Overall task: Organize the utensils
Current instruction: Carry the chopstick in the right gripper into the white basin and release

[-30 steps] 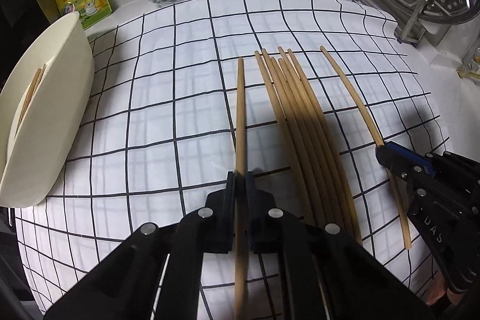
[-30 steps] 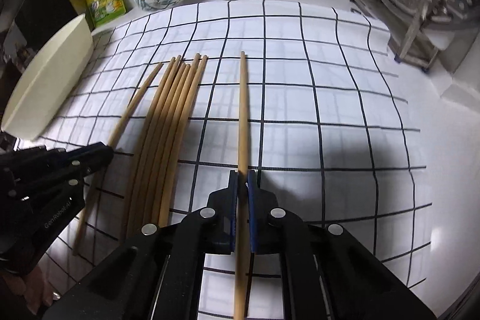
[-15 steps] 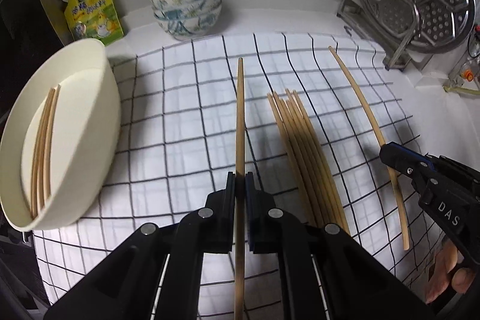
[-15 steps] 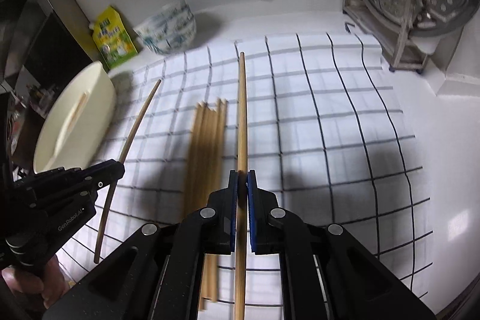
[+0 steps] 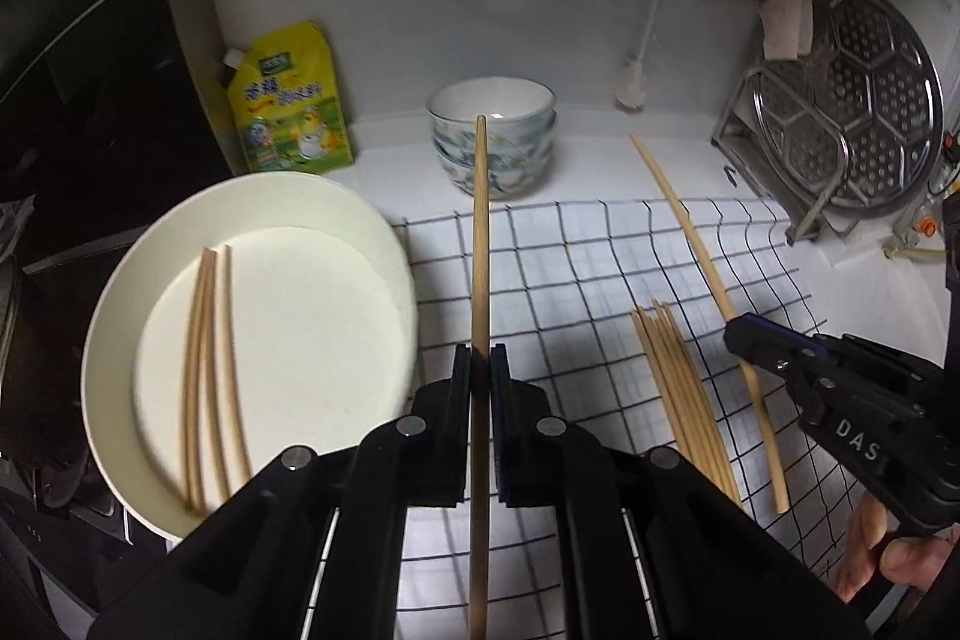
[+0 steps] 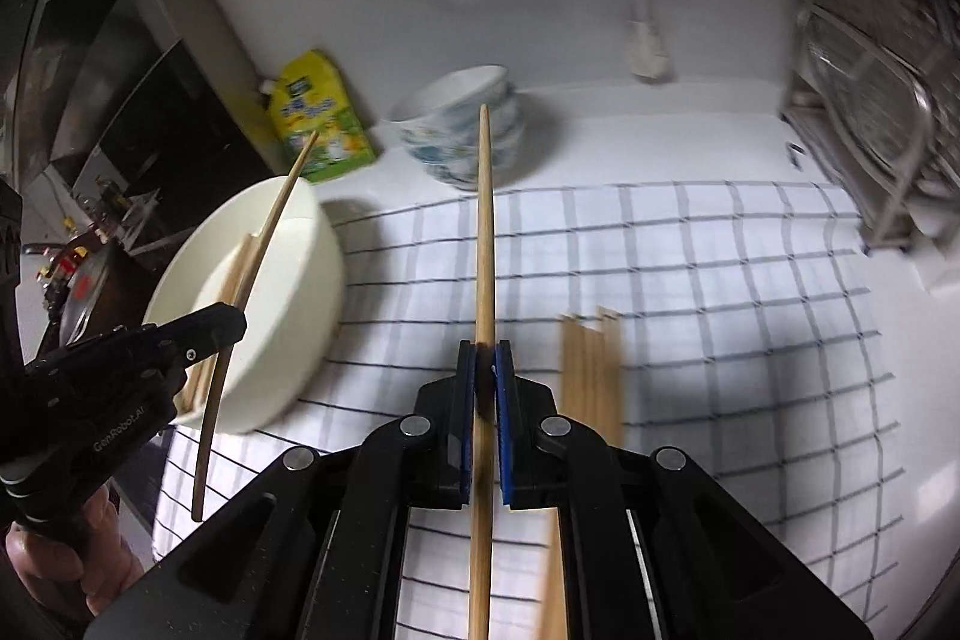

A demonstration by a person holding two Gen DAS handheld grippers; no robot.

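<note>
My left gripper [image 5: 480, 370] is shut on a wooden chopstick [image 5: 479, 232], held in the air beside the cream bowl [image 5: 120, 316]. The bowl holds three chopsticks [image 5: 207, 376]. My right gripper [image 6: 485, 370] is shut on another chopstick [image 6: 485, 232], raised over the checked cloth [image 6: 720, 280]. Several chopsticks [image 5: 678, 388] lie in a bundle on the cloth. In the left wrist view the right gripper [image 5: 735, 334] shows at the right with its chopstick [image 5: 690, 232]. In the right wrist view the left gripper [image 6: 237, 322] hovers at the bowl [image 6: 288, 316].
A stack of patterned bowls [image 5: 492, 136] and a yellow-green pouch [image 5: 288, 100] stand at the back by the wall. A metal rack with a steamer plate [image 5: 840, 100] stands at the back right. A dark stove area [image 6: 72, 220] lies left of the bowl.
Both grippers have lifted their chopsticks off the cloth and risen. They have moved left, toward the cream bowl, so the bowl's inside now shows.
</note>
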